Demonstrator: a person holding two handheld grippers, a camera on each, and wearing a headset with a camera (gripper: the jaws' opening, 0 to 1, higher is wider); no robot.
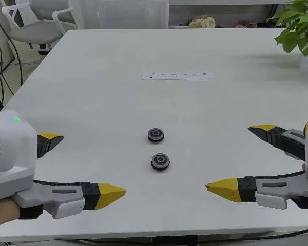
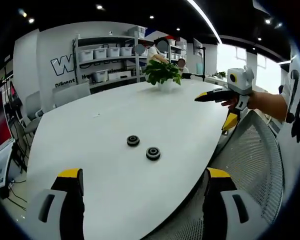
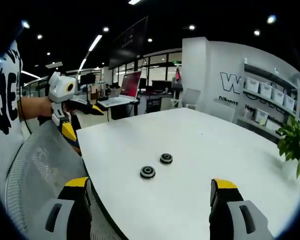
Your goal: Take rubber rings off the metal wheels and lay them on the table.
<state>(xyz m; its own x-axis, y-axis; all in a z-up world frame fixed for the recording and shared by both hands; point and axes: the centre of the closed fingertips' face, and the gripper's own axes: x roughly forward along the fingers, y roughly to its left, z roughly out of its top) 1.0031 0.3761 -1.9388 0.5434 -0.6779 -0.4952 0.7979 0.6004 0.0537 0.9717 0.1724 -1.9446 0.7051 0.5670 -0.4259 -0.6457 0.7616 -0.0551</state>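
The far wheel (image 1: 155,135) and near wheel (image 1: 160,161), each with a dark rubber ring on it, sit close together mid-worktop (image 1: 92,102), flanked well apart by the left gripper (image 1: 92,164) and right gripper (image 1: 229,158), both wide open and empty.

White table (image 1: 92,102). Two wheels near middle, close together, not touching: far wheel (image 1: 155,135), near wheel (image 1: 160,161) slightly right of it. White strip (image 1: 178,76) lies flat farther back, centre. Potted plant (image 1: 299,26) at far right.
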